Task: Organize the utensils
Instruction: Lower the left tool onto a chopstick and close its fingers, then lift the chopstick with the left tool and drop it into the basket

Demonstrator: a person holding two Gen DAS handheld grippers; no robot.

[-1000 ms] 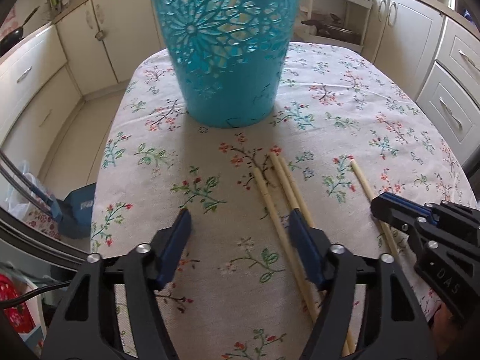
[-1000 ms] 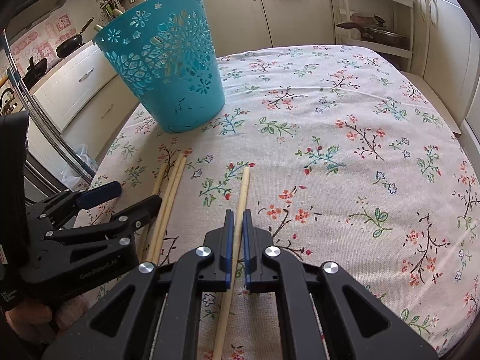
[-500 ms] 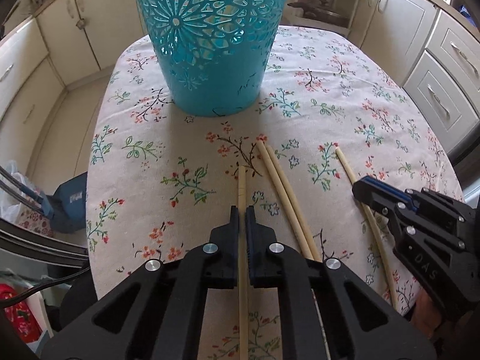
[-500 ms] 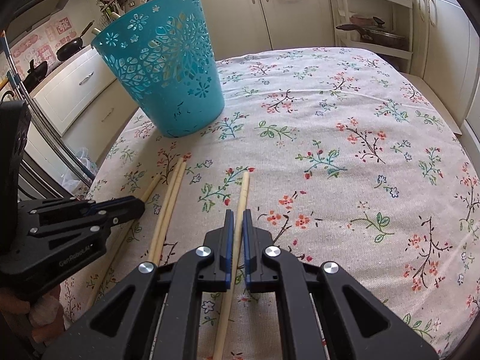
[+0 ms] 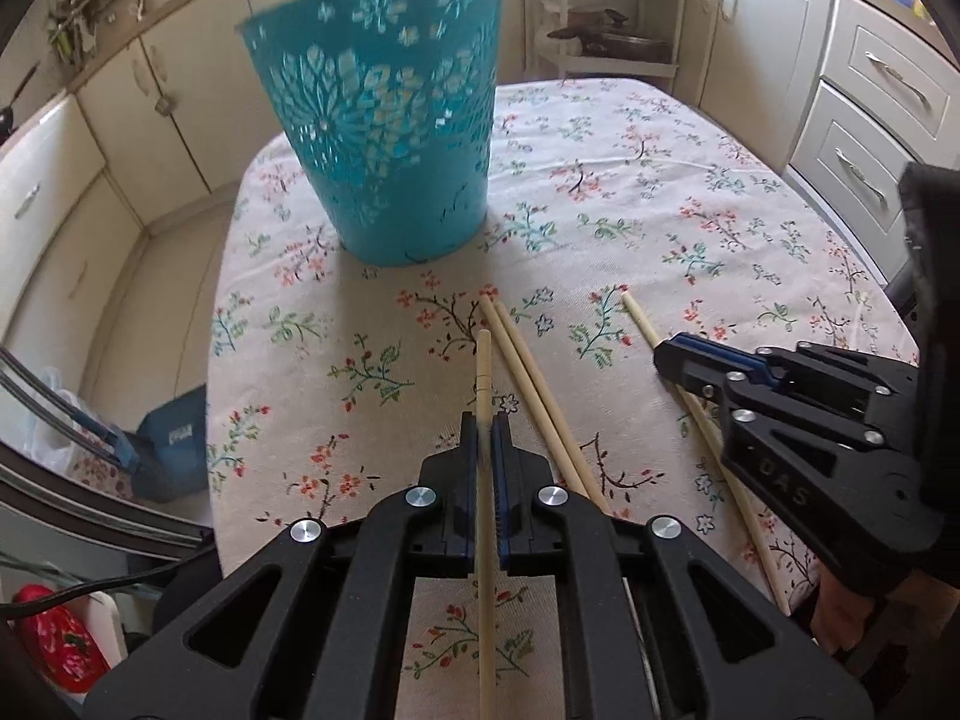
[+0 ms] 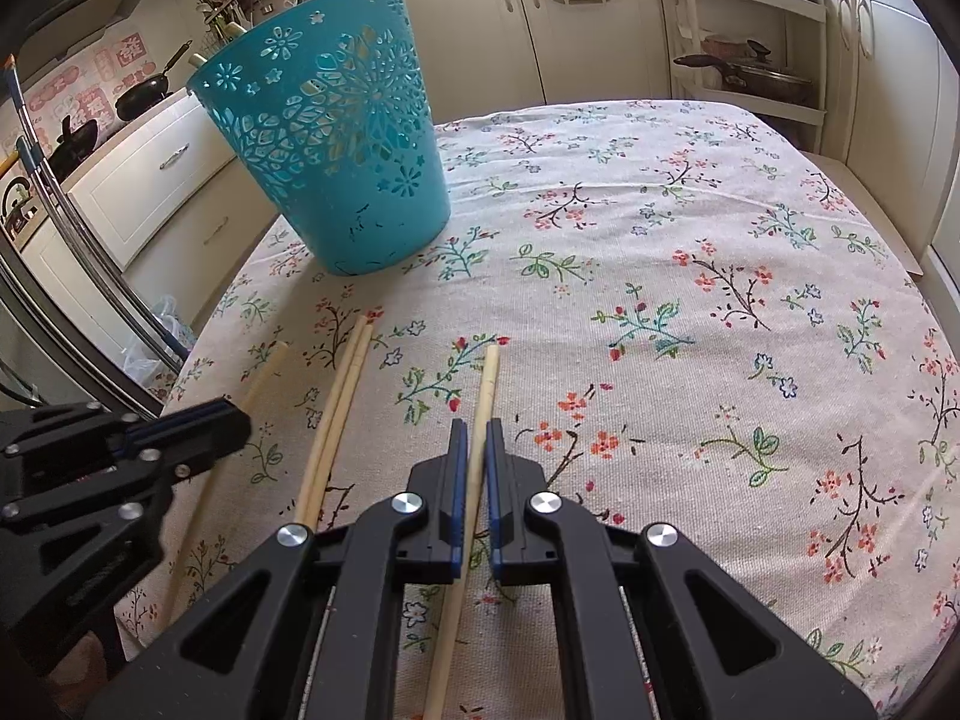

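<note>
Gripping pale wooden chopsticks (image 5: 483, 372), slender, blunt-tipped, teal cut-out basket (image 5: 384, 138) behind.

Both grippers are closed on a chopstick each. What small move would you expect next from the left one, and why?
Probably carry it up toward the teal basket's open rim. The left gripper is shut on a chopstick, the basket stands just ahead, and two loose chopsticks remain on the tablecloth. The right gripper holds its own chopstick.

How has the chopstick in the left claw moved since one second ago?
Yes. The left claw closed on the chopstick and lifted it clear of the two chopsticks lying on the tablecloth.
</note>
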